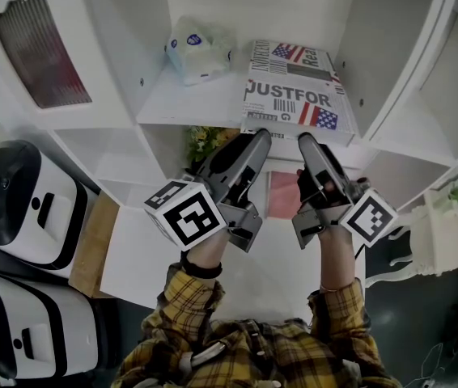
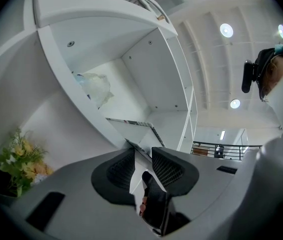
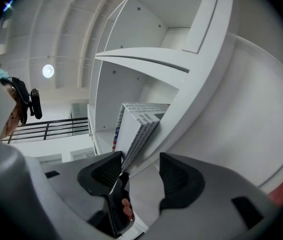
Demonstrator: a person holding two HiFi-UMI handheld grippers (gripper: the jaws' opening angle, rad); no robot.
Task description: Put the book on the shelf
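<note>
- Head view: flag-printed white book (image 1: 294,87) lies flat on white shelf board (image 1: 180,95); left gripper (image 1: 256,137) and right gripper (image 1: 304,140) meet its 6 o'clock edge.
- Left gripper view: jaws narrow, book (image 2: 131,126) edge between them, pressing unclear.
- Right gripper view: jaws wide, book (image 3: 134,129) corner touching the 9 o'clock pad (image 3: 106,171) only.

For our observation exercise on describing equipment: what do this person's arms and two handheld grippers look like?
Both sleeves are yellow plaid. The left gripper and right gripper are grey, tapering to black textured pads. Each carries a white cube with black square markers. The right hand appears black-gloved.
</note>
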